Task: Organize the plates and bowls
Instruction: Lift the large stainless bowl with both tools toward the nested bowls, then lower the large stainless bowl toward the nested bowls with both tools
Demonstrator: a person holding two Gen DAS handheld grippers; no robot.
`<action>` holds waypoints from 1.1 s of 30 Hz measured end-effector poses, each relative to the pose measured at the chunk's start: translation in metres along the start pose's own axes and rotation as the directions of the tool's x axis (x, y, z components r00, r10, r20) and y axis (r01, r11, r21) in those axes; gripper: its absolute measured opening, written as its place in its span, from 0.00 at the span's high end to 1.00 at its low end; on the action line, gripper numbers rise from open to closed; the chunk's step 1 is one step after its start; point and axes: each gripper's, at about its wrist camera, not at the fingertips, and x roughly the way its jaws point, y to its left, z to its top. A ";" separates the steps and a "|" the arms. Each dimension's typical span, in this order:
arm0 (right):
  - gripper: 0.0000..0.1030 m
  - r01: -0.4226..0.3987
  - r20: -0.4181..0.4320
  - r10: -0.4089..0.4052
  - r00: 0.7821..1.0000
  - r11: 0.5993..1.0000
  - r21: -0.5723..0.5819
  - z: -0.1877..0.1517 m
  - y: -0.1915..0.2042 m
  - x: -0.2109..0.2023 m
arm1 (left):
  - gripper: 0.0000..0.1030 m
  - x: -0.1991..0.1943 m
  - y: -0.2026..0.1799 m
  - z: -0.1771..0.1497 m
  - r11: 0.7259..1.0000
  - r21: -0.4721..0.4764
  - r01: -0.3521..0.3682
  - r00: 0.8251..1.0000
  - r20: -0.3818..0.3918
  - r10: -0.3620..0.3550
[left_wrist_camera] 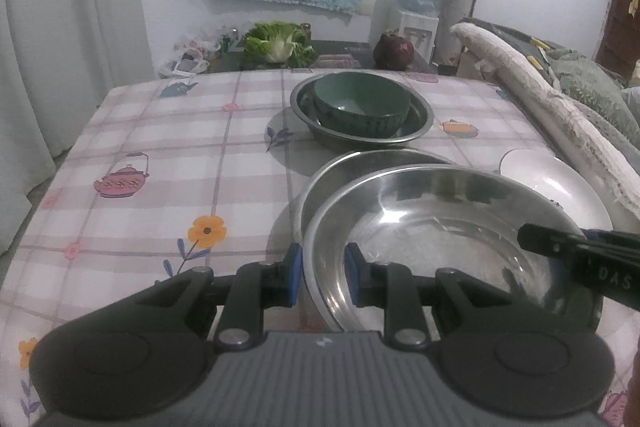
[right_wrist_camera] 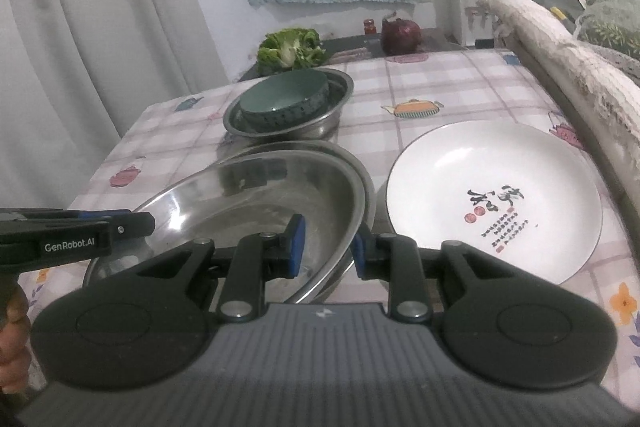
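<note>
Both sets of jaws are clamped on opposite rims of one steel basin (left_wrist_camera: 440,235): the left gripper (left_wrist_camera: 322,277) takes its left edge, the right gripper (right_wrist_camera: 329,246) its right edge, likely to keep the wide, shallow dish level. It hangs tilted over a second steel basin (right_wrist_camera: 344,155). A white plate (right_wrist_camera: 492,199) lies just beside, and a green bowl (left_wrist_camera: 360,107) sits nested in a third basin behind.

"GenRobot.AI" in white on side of left gripper (right_wrist_camera: 132,223), right wrist view. White plate (right_wrist_camera: 494,203) near tablecloth's right edge: black brush-style characters, red seals, small print lines beside them, too small to read. Left wrist view: "DAS", upside down, on right gripper (left_wrist_camera: 536,239) body, rest cut off.
</note>
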 end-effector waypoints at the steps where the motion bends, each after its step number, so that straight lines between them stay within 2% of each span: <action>1: 0.76 0.002 -0.004 -0.002 1.000 1.000 0.003 0.000 -0.001 0.002 | 0.77 0.002 0.000 0.001 1.000 0.002 0.001 1.000 -0.004 -0.001; 13: 0.75 0.016 -0.043 -0.014 0.999 0.999 0.040 -0.002 -0.010 0.022 | 0.76 0.017 0.000 0.003 1.000 0.010 0.010 1.000 -0.014 -0.010; 15: 0.71 0.011 -0.037 -0.009 0.999 0.999 0.047 -0.001 -0.010 0.020 | 0.69 0.016 0.000 0.003 1.000 0.010 0.006 1.000 -0.008 -0.006; 18: 0.61 0.017 -0.027 -0.015 1.000 0.999 0.052 -0.001 -0.011 0.018 | 0.63 0.014 0.002 0.003 1.000 0.003 0.002 1.000 -0.001 -0.002; 23: 0.60 0.005 -0.039 -0.001 0.999 0.996 0.094 -0.007 -0.017 0.016 | 0.58 0.018 0.002 0.003 1.000 0.009 -0.005 1.000 -0.006 0.005; 27: 0.60 -0.015 -0.050 0.021 0.998 0.992 0.124 -0.011 -0.018 0.019 | 0.58 0.031 -0.002 0.004 0.998 0.040 -0.038 0.999 -0.018 0.039; 30: 0.61 -0.003 -0.050 0.010 0.999 0.993 0.122 -0.012 -0.015 0.026 | 0.59 0.040 -0.006 0.001 0.995 0.069 -0.074 0.997 -0.029 0.077; 33: 0.66 0.006 -0.057 0.000 0.998 0.994 0.109 -0.012 -0.012 0.034 | 0.67 0.046 -0.005 -0.005 0.993 0.073 -0.090 0.994 -0.058 0.095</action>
